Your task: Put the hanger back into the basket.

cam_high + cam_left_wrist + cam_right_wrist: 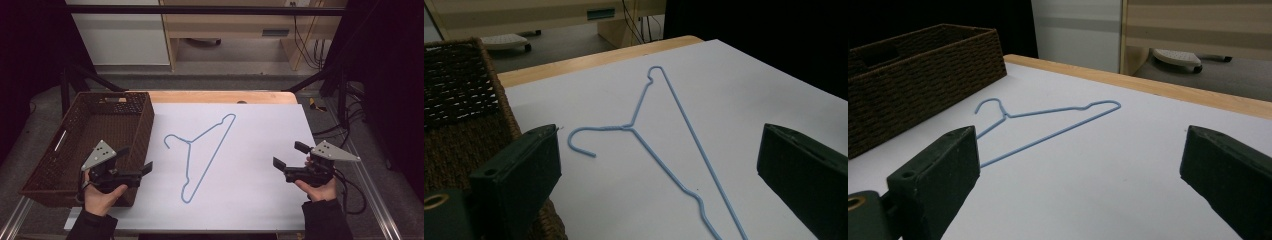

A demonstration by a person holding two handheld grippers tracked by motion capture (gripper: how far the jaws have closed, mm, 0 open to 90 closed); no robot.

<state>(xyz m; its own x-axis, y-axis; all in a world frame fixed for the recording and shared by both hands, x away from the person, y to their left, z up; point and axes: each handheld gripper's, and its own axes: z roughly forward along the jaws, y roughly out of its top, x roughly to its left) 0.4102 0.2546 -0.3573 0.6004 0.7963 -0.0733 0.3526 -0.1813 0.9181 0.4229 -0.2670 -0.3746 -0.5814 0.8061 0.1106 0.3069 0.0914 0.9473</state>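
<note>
1. We noted a dark brown woven basket [131, 131] at the counter's left edge, rectangular, with handle slots; we saw nothing inside it.
2. A light blue wire hanger [207, 150] lay flat on the white sheet [260, 190], just right of the basket, hook toward the basket.
3. The left gripper [136, 162] hung over the basket's near right corner, fingers released and spread wide, holding nothing.
4. The right gripper [289, 155] hovered over the sheet's right edge, well apart from the hanger, fingers likewise released.
5. The wooden counter [210, 96] showed beyond the sheet; pale cabinets [225, 25] and cables stood behind.
</note>
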